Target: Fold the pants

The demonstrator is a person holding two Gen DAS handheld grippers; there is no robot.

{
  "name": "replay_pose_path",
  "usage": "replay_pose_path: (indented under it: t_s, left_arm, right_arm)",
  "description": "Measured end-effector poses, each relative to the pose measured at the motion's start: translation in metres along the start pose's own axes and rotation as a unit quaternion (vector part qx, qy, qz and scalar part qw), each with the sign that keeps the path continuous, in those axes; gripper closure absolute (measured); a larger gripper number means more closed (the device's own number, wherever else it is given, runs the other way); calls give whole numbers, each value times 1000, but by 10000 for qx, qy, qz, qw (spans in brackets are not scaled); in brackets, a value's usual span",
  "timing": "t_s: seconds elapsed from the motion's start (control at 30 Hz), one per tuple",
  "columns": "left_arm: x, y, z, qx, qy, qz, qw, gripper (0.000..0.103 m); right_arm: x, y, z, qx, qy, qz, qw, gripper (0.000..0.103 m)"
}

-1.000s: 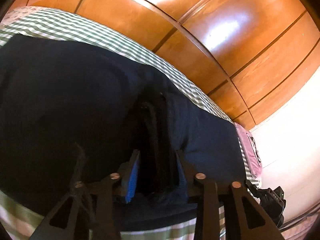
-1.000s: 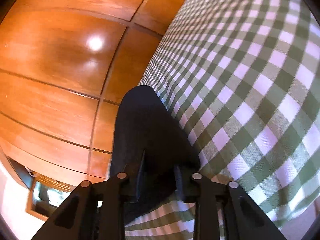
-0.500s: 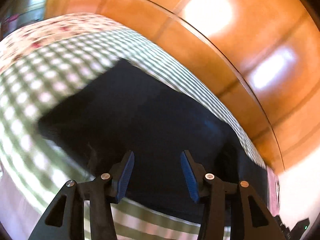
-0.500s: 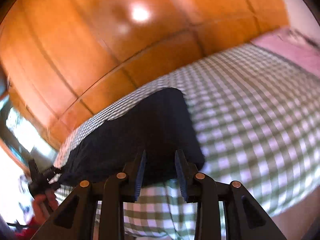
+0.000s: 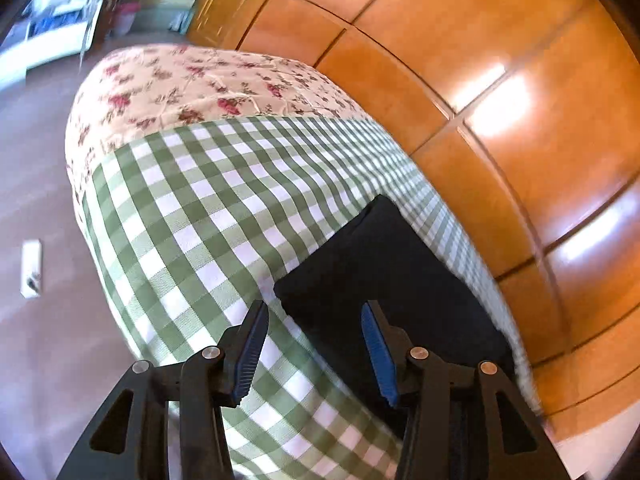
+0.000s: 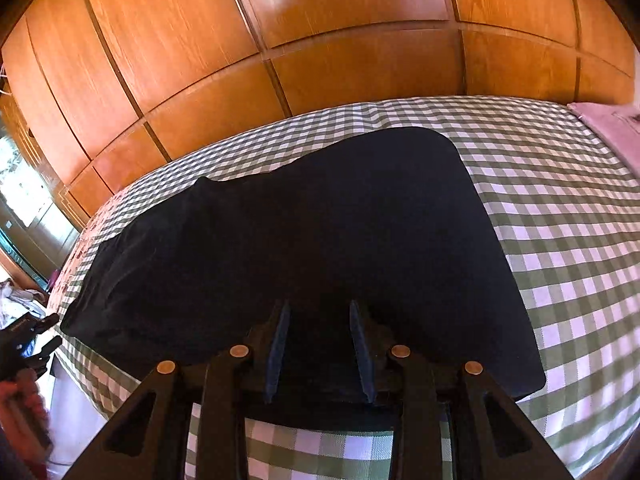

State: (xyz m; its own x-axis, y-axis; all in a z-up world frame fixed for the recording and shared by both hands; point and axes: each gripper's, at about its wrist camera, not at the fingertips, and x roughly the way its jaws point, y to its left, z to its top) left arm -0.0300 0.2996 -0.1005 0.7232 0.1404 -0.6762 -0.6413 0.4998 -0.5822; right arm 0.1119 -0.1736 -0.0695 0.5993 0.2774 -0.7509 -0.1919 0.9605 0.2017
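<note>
1. One pair of dark pants (image 6: 304,248) is seen lying flat on the checked bedspread (image 6: 560,216), near the edge by the wooden wardrobe (image 6: 320,20).
2. The pants appear already doubled lengthwise, leg on leg; further folding across the length is judged to remain.
3. The left gripper (image 5: 310,350) is held released over a corner of the pants, nothing clamped.
4. The right gripper (image 6: 320,350) is parted narrowly above the near edge; no cloth is seen pinched.
5. Counted: one pair of pants, two grippers, one bedspread, one floral cover (image 5: 192,88).
</note>
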Motion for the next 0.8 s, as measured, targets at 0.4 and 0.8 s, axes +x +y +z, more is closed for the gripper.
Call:
replay_pose_path:
  t_s: [0.4, 0.8]
  left_arm:
    - [36, 1, -6, 11, 438, -611, 9972, 54]
    - [41, -6, 1, -331, 158, -888, 9954, 87]
  right_arm:
    - [1, -1, -1, 230, -67, 75, 9997, 70]
    - [1, -6, -3, 307, -109, 185, 9993, 70]
